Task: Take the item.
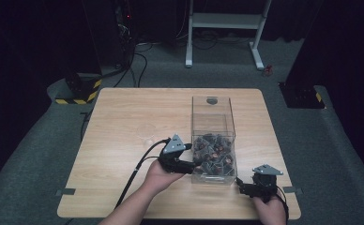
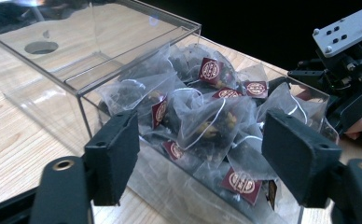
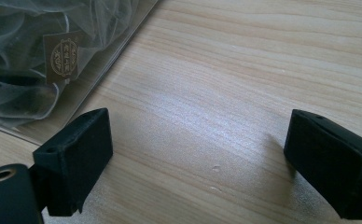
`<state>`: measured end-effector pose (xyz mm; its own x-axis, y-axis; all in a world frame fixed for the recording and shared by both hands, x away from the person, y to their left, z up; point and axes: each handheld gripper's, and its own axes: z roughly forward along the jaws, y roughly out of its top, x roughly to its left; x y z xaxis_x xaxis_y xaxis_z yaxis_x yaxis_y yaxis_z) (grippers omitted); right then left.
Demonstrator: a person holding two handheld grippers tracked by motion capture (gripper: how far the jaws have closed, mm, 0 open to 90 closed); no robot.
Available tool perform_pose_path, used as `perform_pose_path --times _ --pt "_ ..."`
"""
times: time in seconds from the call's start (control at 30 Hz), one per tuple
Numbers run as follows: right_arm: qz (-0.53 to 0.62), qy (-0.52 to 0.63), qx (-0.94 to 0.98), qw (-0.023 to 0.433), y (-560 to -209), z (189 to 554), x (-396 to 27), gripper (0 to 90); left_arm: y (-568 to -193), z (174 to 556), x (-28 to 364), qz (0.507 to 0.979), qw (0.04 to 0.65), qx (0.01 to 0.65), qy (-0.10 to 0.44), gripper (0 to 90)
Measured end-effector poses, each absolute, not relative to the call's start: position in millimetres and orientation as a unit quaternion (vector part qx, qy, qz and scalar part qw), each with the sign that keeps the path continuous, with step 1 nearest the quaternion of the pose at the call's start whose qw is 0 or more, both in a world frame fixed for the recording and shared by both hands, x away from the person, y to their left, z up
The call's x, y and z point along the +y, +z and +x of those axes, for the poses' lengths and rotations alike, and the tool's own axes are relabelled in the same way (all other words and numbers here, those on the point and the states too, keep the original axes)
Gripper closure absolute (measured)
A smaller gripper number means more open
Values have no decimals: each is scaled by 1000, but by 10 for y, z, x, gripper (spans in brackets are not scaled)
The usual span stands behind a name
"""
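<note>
Many pyramid tea bags (image 2: 207, 116) of clear mesh, with dark red tags and white strings, are heaped in the near half of a clear acrylic box (image 1: 213, 107) that stands on the right-hand part of the wooden table (image 1: 124, 122). The box is longer than it is wide, and its long axis runs from the person's side toward the far edge. A sliding clear lid (image 2: 100, 42) with a round finger hole covers the far half, so only the near compartment with the bags is uncovered.

At the box's near left corner sits the left claw (image 1: 189, 157), released, with its jaws spread wide; in the left gripper view they frame the heap, touching no bag, and the box's near wall stands between them and the bags. The right claw (image 1: 244, 186) rests low over bare table just beside the box's near right corner, jaws also spread wide and empty, with the box wall and one tag at the upper left of its own view. Beyond the table lie grey carpet, a white frame (image 1: 227, 21) and black stands.
</note>
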<state>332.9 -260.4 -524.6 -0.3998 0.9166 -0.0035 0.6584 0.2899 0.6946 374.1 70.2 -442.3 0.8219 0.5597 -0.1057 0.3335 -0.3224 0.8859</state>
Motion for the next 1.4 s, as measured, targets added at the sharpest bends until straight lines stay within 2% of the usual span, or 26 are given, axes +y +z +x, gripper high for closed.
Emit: perform_pose_path --times 0.17,0.5,0.7,1.07,1.2,1.4 --pt "507 313 776 207 -5248 3330 -2604 77 -4409 3773 651 807 511 274 110 332" --pt "507 314 776 207 -5247 3330 -2605 77 -4441 3811 631 808 506 283 108 529" --pt "507 314 776 207 -5247 3330 -2605 77 -4466 3802 611 814 496 281 110 595" --pt "507 313 776 206 -5246 3329 -2606 77 -4483 3770 598 821 491 269 113 814" --pt "507 313 777 205 -5245 3328 -2606 77 -4488 3753 595 821 493 264 115 867" --pt "507 313 777 205 -5245 3328 -2606 77 -4497 3737 613 817 501 264 113 891"
